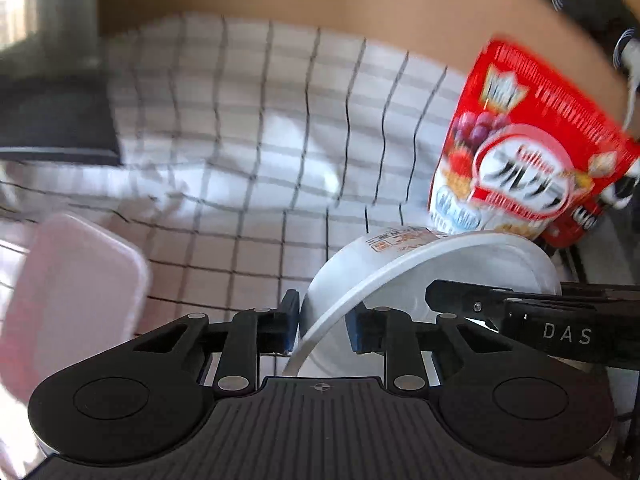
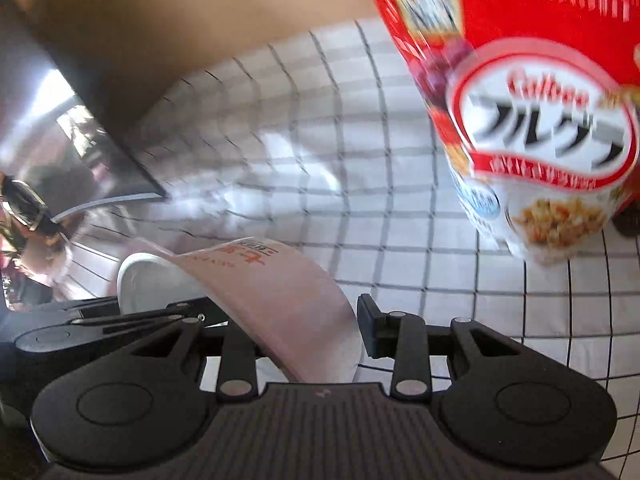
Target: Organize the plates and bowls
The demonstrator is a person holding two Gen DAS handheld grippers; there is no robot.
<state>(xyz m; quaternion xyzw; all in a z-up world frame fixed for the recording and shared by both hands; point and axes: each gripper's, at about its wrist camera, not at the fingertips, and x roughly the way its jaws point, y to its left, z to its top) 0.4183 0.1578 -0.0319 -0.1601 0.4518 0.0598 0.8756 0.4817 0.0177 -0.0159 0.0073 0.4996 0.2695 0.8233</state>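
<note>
My left gripper (image 1: 322, 330) is shut on the rim of a white bowl (image 1: 420, 264), which is tilted on its side with a label on its base. My right gripper (image 2: 304, 332) is shut on a pale pink plate (image 2: 288, 292) that curves up between the fingers, label side showing. The white bowl (image 2: 148, 284) shows to the left of the pink plate in the right wrist view. The right gripper's black finger (image 1: 480, 300) reaches in beside the bowl in the left wrist view.
A checked white tablecloth (image 1: 248, 152) covers the table. A red cereal bag (image 1: 532, 152) stands at the right, close in the right wrist view (image 2: 540, 120). A pink lidded container (image 1: 68, 292) lies at the left. A dark box (image 1: 52, 120) sits at the far left.
</note>
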